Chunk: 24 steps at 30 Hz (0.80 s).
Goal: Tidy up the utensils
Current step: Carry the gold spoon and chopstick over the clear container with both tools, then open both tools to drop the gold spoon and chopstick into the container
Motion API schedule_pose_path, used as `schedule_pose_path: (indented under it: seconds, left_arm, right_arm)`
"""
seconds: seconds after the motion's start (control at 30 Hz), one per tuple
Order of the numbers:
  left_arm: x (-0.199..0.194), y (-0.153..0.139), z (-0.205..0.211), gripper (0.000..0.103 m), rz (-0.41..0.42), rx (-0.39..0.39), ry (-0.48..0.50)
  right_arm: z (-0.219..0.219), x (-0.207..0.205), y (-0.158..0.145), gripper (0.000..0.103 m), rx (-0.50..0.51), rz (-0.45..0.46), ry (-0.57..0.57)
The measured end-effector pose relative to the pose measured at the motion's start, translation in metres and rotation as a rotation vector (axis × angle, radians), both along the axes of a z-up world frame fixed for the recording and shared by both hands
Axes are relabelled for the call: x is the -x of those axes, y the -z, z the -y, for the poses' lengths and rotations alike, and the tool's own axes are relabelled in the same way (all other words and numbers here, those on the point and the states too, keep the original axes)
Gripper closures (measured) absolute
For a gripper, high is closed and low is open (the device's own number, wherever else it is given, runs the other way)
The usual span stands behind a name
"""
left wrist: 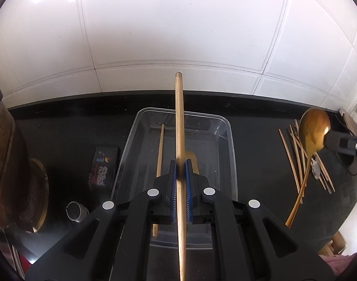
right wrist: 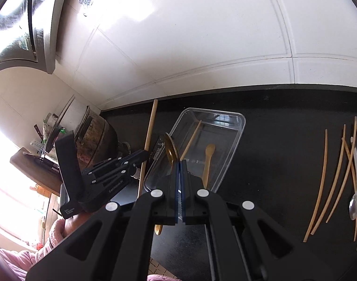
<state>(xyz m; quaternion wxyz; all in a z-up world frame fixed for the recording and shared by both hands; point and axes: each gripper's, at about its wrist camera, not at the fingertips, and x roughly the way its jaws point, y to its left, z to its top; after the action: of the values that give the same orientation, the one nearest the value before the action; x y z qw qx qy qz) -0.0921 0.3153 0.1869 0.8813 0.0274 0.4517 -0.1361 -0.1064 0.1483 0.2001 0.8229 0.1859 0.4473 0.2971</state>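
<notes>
Wooden stick [left wrist: 179,126] clamped tight in the left gripper [left wrist: 180,164], poking up and hanging right over the clear tub [left wrist: 232,138]. Gold spoon [right wrist: 170,148] pinched by its handle in the right gripper [right wrist: 179,164], near the tub's near edge. Already in the tub: one chopstick [left wrist: 160,145] and a wooden spoon [right wrist: 208,161]. Looks like mid-carry, both loads heading for the drop. Next up, probably: lower each over the tub, line up lengthwise, let go. Left view only: small metal cup [left wrist: 75,212] and dark box [left wrist: 104,165] beside the tub. Right view only: the leftover chopsticks [right wrist: 337,178] and a silver spoon [right wrist: 356,201] spread clearly on the black counter [right wrist: 272,140], plus a pink sleeve [right wrist: 37,250].
</notes>
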Motion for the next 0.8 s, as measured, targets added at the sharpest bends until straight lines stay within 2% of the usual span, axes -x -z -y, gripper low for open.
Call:
schedule_pose_path:
  seconds: [0.33,0.63,0.8]
  left_arm:
    - [-0.025,0.001,-0.017,0.097,0.003,0.01,0.015]
    - [-0.047,0.02,-0.018,0.097,-0.038,0.033,0.015]
    - [-0.058,0.037,-0.017,0.097,-0.087,0.035,0.017]
  right_arm:
    - [-0.025,-0.021,0.002,0.101,0.022,-0.012,0.017]
    - [-0.037,-0.047,0.01,0.101,0.056,-0.052,0.014]
    - [-0.039,-0.058,0.024,0.101,0.064,-0.112,0.016]
